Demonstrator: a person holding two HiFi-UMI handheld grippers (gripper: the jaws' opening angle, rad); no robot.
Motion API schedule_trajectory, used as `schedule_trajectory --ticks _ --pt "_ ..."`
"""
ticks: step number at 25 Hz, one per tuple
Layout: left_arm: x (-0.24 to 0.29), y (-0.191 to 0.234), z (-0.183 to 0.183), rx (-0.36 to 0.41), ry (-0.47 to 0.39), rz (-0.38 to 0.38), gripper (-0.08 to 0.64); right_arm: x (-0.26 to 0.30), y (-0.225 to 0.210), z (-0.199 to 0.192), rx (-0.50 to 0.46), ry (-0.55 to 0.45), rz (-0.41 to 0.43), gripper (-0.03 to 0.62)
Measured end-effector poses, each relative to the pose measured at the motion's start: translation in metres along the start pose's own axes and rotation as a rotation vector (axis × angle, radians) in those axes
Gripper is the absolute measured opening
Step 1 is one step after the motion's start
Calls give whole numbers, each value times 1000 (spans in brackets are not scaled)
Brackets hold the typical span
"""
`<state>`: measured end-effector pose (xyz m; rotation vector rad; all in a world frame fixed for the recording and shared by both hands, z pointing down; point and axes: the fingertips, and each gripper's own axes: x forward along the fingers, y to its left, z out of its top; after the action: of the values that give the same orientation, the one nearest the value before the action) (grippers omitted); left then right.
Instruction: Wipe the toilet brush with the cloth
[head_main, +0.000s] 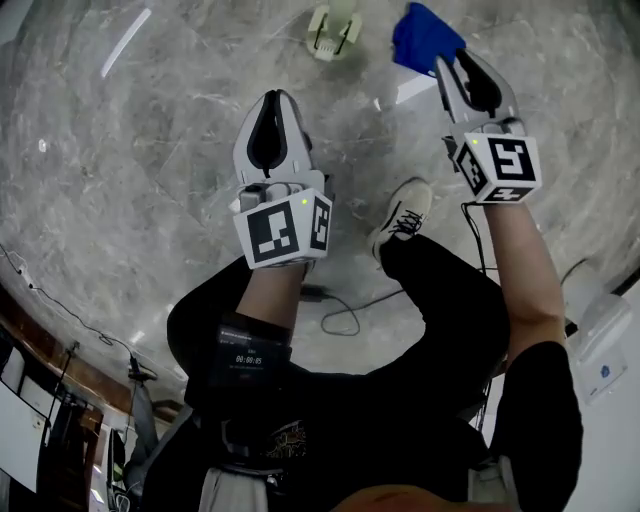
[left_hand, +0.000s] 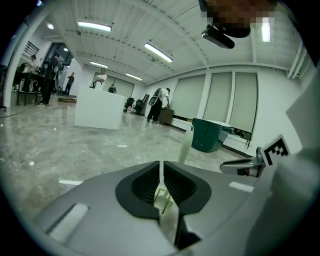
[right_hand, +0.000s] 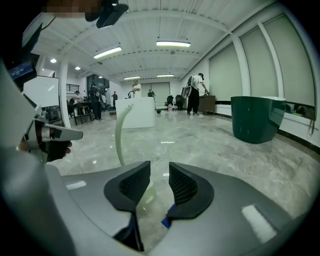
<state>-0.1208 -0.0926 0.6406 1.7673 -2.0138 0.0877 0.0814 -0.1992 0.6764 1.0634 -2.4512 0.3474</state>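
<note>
So the toilet brush (head_main: 335, 28) was standing on the marble floor (head_main: 150, 150) at the far side, a bit left of the blue cloth (head_main: 422, 35), both out past the two grippers. The left gripper (head_main: 277, 100) had its jaws clenched with nothing in them; you could only see the pale brush handle through the thin slit, well beyond the tips. The right gripper (head_main: 452, 58) had its jaws released, apart with no pad pressing on anything. A sliver of blue peeked from under one jaw, and the cloth sat right at its tips. Couldn't tell if it was lying flat on the floor or draped against the jaw. My guess is the brush is light, stiff plastic with a thin, curved, smooth handle, so probably slippery and tippy. I'd clamp it mid-handle, not at the tip. The cloth looked soft and floppy, so pinch a bunched fold.
</note>
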Motion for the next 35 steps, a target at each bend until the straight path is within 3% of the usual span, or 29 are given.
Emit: schedule_trajectory --ticks 5,10,21,24,26,28,32,35 --pt "42 12 -34 49 -50 -15 37 75 -40 -100 27 164 9 174" --pt "70 24 -36 88 -113 -12 35 123 -60 -183 6 332 -5 230" --pt "94 22 -35 170 -133 -23 34 160 -86 -257 -226 547 -80 313" --pt "96 21 -32 172 -135 -28 34 166 -86 -259 -204 577 -90 313" --pt "96 20 -33 170 -138 -31 32 166 -86 -259 -149 613 -97 264" --pt "97 18 -37 160 -130 -38 31 161 -89 -262 -136 662 -107 134" --pt "100 20 -45 132 -95 -41 31 157 -87 -253 -160 667 -82 83" --pt "106 25 -55 118 -64 -41 31 158 -64 -225 -164 567 15 80"
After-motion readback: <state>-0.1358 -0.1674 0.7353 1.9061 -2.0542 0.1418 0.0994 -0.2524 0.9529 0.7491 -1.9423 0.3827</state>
